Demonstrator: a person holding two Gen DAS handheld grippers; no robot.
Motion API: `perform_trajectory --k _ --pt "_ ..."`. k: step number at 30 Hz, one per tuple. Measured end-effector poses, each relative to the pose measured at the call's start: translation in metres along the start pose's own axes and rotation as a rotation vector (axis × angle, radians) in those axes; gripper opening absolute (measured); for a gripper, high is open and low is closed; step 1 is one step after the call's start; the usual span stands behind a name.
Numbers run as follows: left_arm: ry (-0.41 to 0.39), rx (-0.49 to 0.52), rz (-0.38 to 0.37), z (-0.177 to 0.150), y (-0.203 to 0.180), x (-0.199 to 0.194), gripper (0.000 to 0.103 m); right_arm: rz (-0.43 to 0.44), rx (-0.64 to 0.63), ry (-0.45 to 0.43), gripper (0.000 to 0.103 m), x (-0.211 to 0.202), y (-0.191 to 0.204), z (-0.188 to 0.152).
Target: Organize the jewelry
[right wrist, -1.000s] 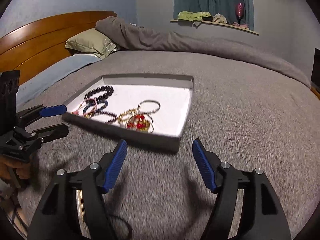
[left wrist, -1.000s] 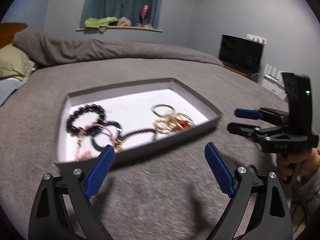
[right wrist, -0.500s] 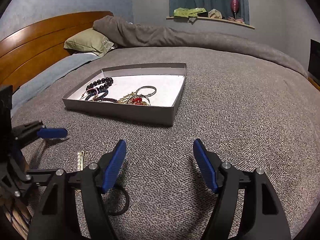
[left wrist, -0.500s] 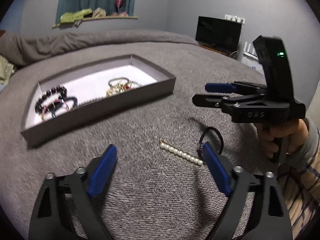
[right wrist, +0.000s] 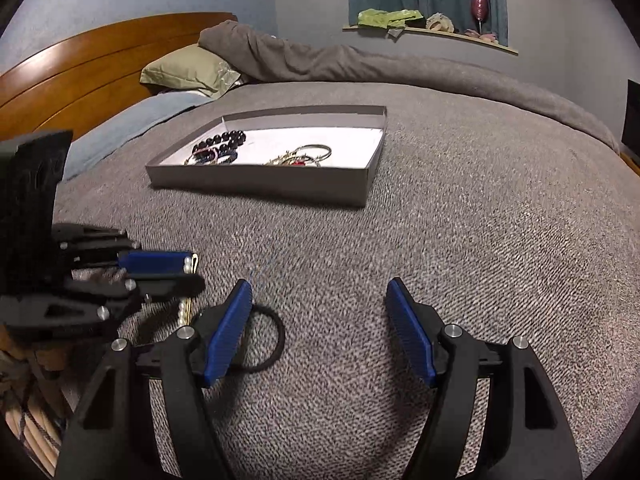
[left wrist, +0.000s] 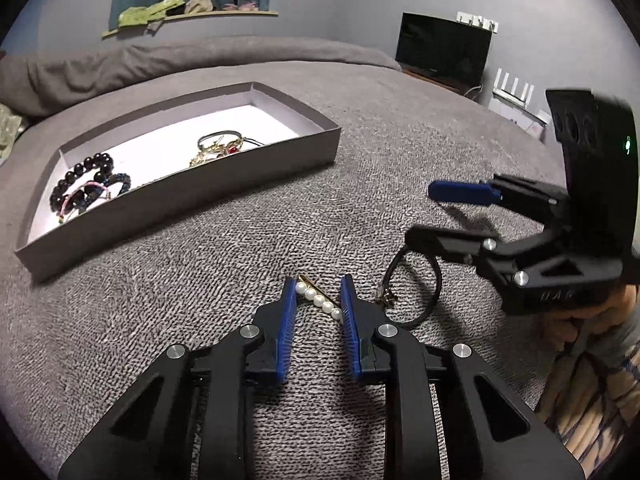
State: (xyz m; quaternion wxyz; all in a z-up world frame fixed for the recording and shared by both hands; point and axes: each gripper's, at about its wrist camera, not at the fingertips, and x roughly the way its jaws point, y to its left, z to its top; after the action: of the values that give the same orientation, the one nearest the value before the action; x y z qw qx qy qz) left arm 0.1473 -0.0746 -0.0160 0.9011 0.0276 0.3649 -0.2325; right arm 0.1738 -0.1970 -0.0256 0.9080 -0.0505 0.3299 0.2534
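A pearl hair clip (left wrist: 318, 300) lies on the grey bedspread. My left gripper (left wrist: 318, 292) has its blue pads on both sides of the clip, narrowly apart; the clip still rests on the bed. A black hair tie (left wrist: 416, 292) lies just right of it, also in the right wrist view (right wrist: 266, 338). My right gripper (right wrist: 320, 300) is open and empty above the bedspread, its left finger over the hair tie. A grey tray (left wrist: 240, 188) with a white floor holds bead bracelets (left wrist: 86, 188) and gold jewelry (left wrist: 220, 148).
The tray (right wrist: 260, 180) sits ahead toward the middle of the bed. A wooden headboard (right wrist: 80, 68) and pillows (right wrist: 184, 70) are at the far left. A TV (left wrist: 442, 52) stands by the far wall. A rolled blanket (left wrist: 160, 64) lies behind the tray.
My left gripper moved down to the pearl clip and its jaws narrowed around it. My right gripper moved lower, over the hair tie, and stays open.
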Motion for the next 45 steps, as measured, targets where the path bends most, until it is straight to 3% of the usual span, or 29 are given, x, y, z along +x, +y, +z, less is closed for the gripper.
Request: perform_trajectory --k 11,14,19,20,24,28,30,33,35,37,40,45 --pt "-0.068 -0.104 0.004 0.006 0.044 -0.028 0.012 0.084 -0.114 0.021 0.069 0.0 0.028 -0.006" --pt "-0.081 -0.136 0.012 0.008 0.06 -0.037 0.012 0.112 -0.162 0.032 0.074 0.001 0.04 -0.01" --pt "-0.068 -0.15 0.008 0.005 0.069 -0.04 0.013 0.092 -0.216 0.056 0.074 0.006 0.051 -0.013" --pt "-0.058 -0.148 0.006 0.004 0.069 -0.037 0.013 0.089 -0.218 0.059 0.072 0.007 0.052 -0.013" --pt "-0.029 -0.137 -0.002 0.0 0.064 -0.029 0.026 0.065 -0.223 0.066 0.044 0.01 0.052 -0.014" --pt "-0.011 -0.099 -0.009 -0.003 0.053 -0.025 0.049 0.057 -0.216 0.059 0.029 0.008 0.048 -0.014" --pt "-0.002 -0.085 -0.003 -0.004 0.049 -0.022 0.053 0.053 -0.213 0.052 0.016 0.007 0.046 -0.013" --pt "0.02 -0.074 0.019 -0.006 0.046 -0.015 0.053 0.051 -0.206 0.048 0.008 0.007 0.044 -0.011" --pt "0.026 -0.068 0.032 -0.007 0.044 -0.012 0.05 0.05 -0.207 0.046 0.007 0.006 0.044 -0.011" --pt "0.025 -0.072 0.028 -0.006 0.045 -0.012 0.03 0.051 -0.207 0.044 0.007 0.006 0.044 -0.01" --pt "0.015 -0.084 0.018 -0.004 0.048 -0.014 0.01 0.052 -0.197 0.038 0.007 0.005 0.043 -0.008" --pt "-0.02 -0.095 0.004 -0.002 0.051 -0.022 0.006 0.056 -0.169 0.024 0.007 0.003 0.039 -0.003"
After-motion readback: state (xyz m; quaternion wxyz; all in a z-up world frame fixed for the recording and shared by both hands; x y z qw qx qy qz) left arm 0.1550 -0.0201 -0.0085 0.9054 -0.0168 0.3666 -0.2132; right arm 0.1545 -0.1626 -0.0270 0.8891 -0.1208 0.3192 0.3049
